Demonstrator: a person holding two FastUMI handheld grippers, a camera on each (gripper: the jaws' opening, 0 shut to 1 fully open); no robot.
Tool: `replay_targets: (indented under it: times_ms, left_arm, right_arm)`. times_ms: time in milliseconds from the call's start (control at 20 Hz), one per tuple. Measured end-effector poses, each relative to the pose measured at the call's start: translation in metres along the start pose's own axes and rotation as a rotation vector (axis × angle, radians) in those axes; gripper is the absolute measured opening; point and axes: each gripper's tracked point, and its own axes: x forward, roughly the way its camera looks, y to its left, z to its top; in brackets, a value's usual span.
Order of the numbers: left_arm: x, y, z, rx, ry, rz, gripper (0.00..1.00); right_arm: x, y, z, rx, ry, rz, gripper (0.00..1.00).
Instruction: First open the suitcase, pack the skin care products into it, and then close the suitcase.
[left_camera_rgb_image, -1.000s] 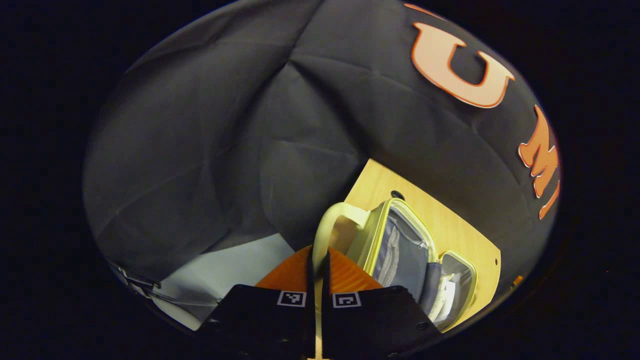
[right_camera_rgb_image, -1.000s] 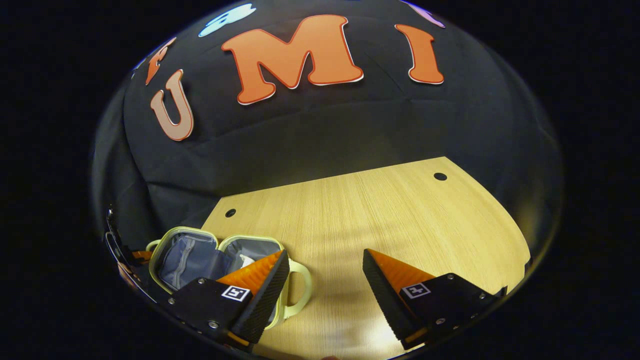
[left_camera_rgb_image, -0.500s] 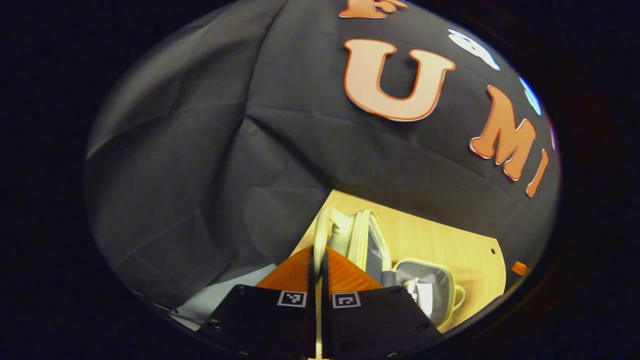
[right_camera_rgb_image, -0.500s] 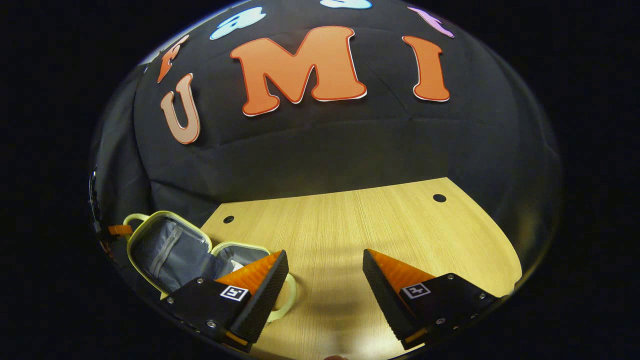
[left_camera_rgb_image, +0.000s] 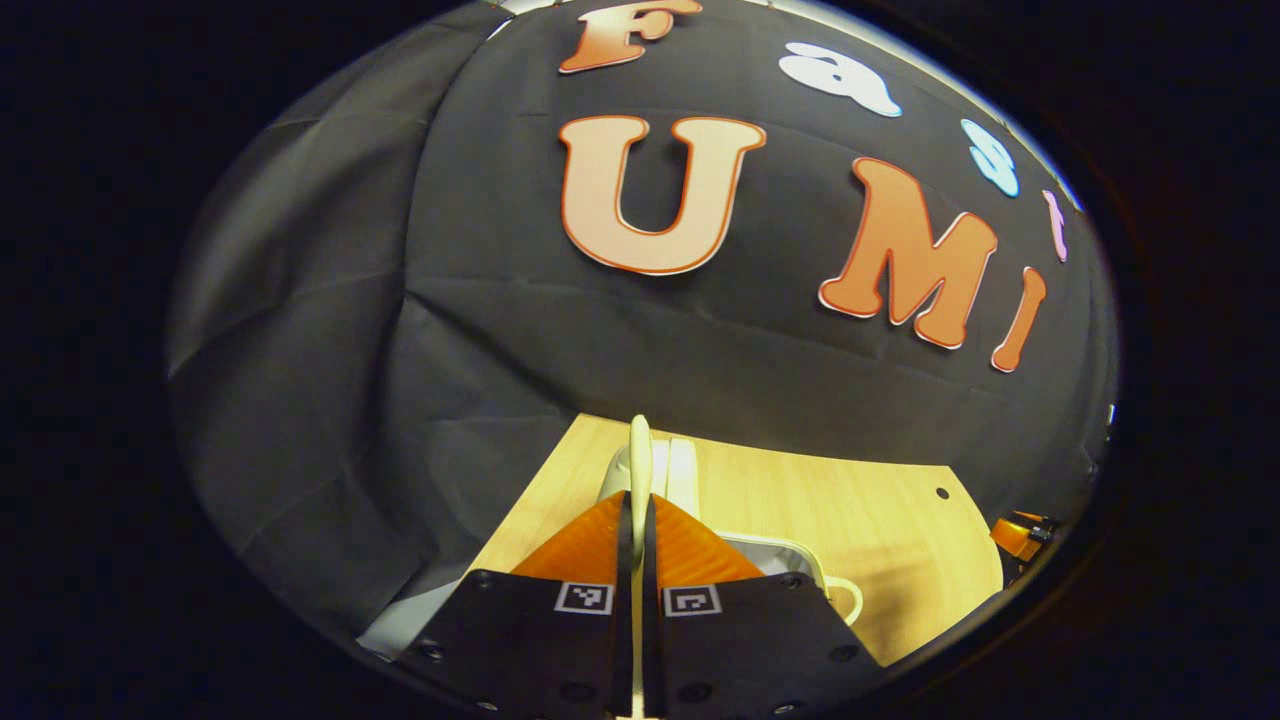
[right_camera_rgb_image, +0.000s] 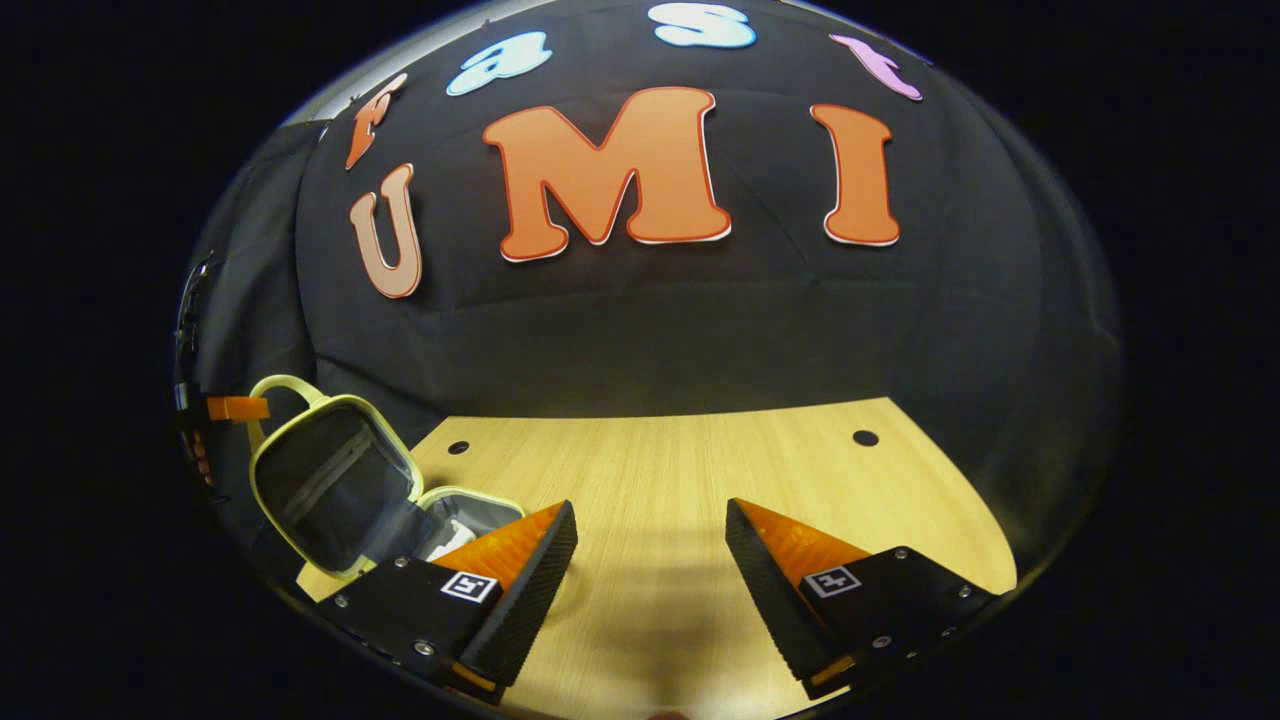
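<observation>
The left tongs (left_camera_rgb_image: 636, 500) are squeezed tight on the thin pale handle (left_camera_rgb_image: 640, 455) of the lid. Both fingers press on it, one from each side. In the left gripper view the handle stands straight up between them, and the lid is seen edge on.

In the right gripper view the lid (right_camera_rgb_image: 330, 485) is tipped up, about halfway between flat open and closed, with its grey lining facing the bench. The other half of the suitcase (right_camera_rgb_image: 470, 505) lies flat on the bench (right_camera_rgb_image: 700, 480), near the left edge. Something small and white sits inside it. I think that is the skin care stuff, but it is too small to be sure.

The right tongs (right_camera_rgb_image: 650, 550) are wide open and hold nothing. They hang over a bare part of the bench, just beside the suitcase.

So I think the packing is done and this is the closing step. The lid needs to swing over and come down on the flat half. The edges should line up all the way round. If the suitcase slides, the right tongs could hold it.
</observation>
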Motion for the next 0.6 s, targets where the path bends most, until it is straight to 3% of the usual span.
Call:
replay_targets:
  times_ms: [350, 600]
  left_arm:
    - [-0.001, -0.083, -0.011, 0.024, -0.002, -0.081, 0.05]
    - [0.003, -0.159, -0.044, 0.094, 0.031, -0.139, 0.05]
  right_arm:
    - [-0.019, -0.03, 0.001, -0.074, -0.022, 0.002, 0.96]
    - [-0.027, -0.057, -0.004, -0.092, -0.014, 0.005, 0.96]
